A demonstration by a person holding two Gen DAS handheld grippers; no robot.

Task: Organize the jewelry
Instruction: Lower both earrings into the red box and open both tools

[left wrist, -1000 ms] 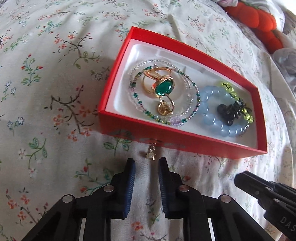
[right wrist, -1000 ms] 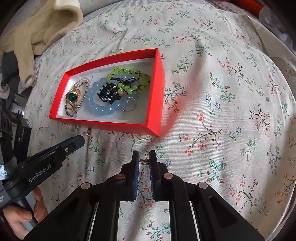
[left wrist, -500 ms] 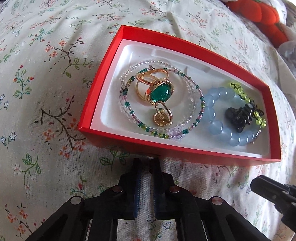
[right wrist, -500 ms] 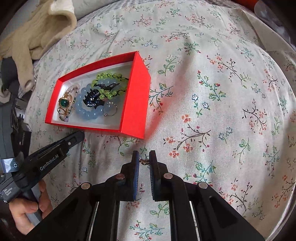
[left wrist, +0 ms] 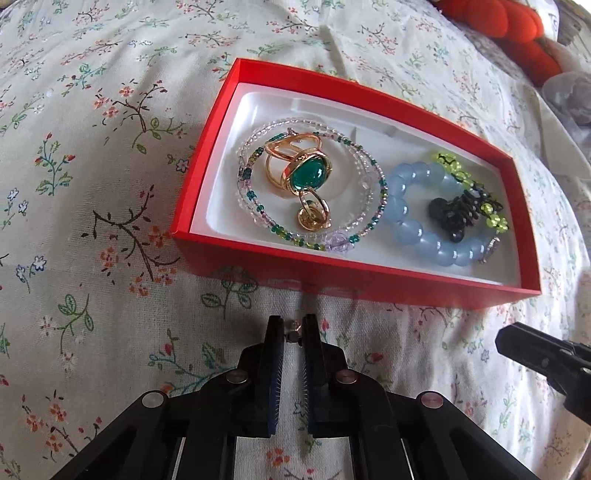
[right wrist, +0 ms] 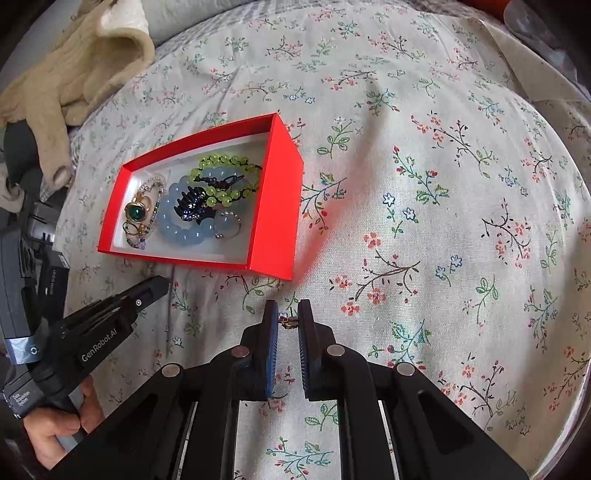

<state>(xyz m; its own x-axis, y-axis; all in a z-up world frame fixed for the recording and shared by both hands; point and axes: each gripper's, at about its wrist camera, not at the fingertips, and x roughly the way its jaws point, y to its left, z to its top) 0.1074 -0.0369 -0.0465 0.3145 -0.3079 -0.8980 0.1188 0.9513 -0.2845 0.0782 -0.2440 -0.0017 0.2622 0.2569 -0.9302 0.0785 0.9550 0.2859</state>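
A red jewelry box (left wrist: 236,254) (right wrist: 280,192) lies on the floral bedspread. It holds a gold ring with a green stone (left wrist: 308,173) (right wrist: 135,212), a clear beaded necklace (left wrist: 369,177), a blue bead bracelet (left wrist: 413,236) (right wrist: 184,232), a lime bead bracelet (right wrist: 221,162) and a dark hair clip (left wrist: 458,212) (right wrist: 192,203). My left gripper (left wrist: 293,332) is shut on a small earring (left wrist: 293,326) just in front of the box. My right gripper (right wrist: 287,319) is shut on another small earring (right wrist: 287,320), above the bedspread right of the box's near corner.
An orange plush toy (left wrist: 509,26) lies beyond the box at the far right. A beige knitted garment (right wrist: 74,66) lies at the bed's far left. The right gripper's body (left wrist: 546,358) shows at the right in the left wrist view.
My left gripper closed on the small earring lying in front of the box and lifted it slightly. My right gripper stayed shut on its earring and drew back from the box.
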